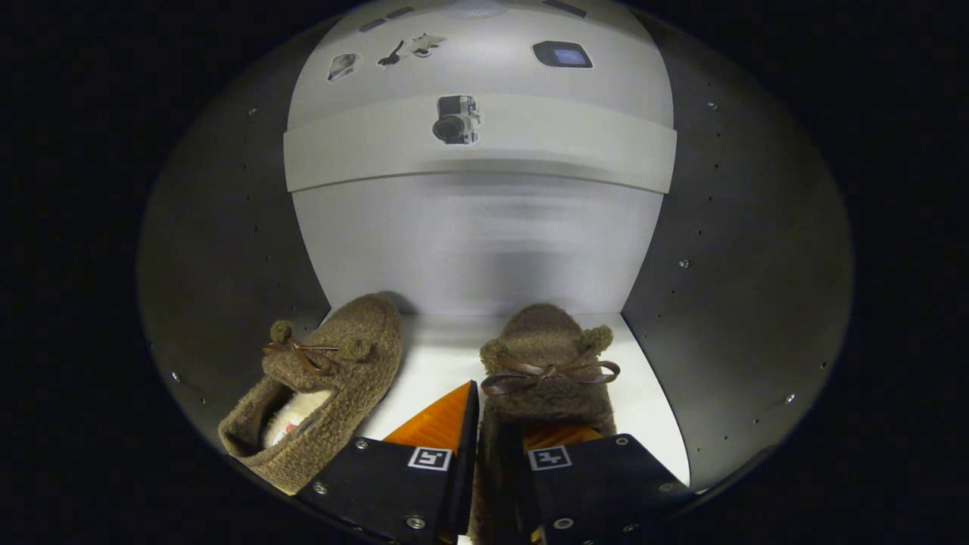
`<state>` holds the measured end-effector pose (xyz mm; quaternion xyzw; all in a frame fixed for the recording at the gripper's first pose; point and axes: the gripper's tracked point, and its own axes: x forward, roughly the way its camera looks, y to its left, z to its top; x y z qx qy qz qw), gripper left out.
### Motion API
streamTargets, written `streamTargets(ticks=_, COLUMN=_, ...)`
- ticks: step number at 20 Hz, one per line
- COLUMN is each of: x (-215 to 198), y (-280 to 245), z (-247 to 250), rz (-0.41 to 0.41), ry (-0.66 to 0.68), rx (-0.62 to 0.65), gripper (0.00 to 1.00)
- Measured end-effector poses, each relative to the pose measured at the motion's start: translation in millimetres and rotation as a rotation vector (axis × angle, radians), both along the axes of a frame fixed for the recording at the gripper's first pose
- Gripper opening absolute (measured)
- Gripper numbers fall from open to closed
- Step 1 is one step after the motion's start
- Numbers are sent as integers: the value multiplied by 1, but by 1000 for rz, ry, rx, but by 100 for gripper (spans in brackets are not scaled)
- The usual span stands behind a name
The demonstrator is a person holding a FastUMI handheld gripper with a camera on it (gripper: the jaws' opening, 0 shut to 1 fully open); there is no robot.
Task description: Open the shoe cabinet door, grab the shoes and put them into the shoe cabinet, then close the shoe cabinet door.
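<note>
Interior of the shoe cabinet [727, 303], seen along the gripper [500, 424]. Right slipper [549, 378]: fuzzy brown, bow on top, toe toward the back panel [477, 242], long axis running straight away from the fingers, which clench its near-side wall, one finger inside the shoe. Left slipper [325, 393] lies on the white shelf floor [431, 363] beside it, toe angled inward toward the back.

**Count inside the cabinet**

Two shoes: a left shoe [318, 386] and a right shoe [546, 371], each with one bow and two pompoms. One gripper [496, 431], two fingers pinching the right shoe's side wall. One shelf [477, 144]. Stickers on the back wall [477, 242]: perhaps five, some blurred.
</note>
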<state>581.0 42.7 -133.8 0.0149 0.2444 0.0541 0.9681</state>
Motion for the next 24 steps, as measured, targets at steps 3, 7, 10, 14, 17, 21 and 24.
streamTargets(ticks=3, x=-10, y=-4, z=7, rz=-13, ry=-17, rx=-10, gripper=26)
streamTargets(ticks=7, x=-33, y=-10, z=23, rz=-30, ry=-43, rx=-9, gripper=27)
streamTargets(ticks=10, x=-59, y=-14, z=36, rz=-42, ry=-70, rx=-17, gripper=27)
streamTargets(ticks=14, x=-100, y=-19, z=54, rz=-63, ry=-107, rx=-28, gripper=27)
streamTargets(ticks=17, x=-139, y=-22, z=65, rz=-84, ry=-123, rx=-27, gripper=27)
streamTargets(ticks=21, x=-196, y=-27, z=79, rz=-109, ry=-154, rx=-33, gripper=27)
streamTargets(ticks=24, x=-244, y=-31, z=88, rz=-139, ry=-176, rx=-34, gripper=27)
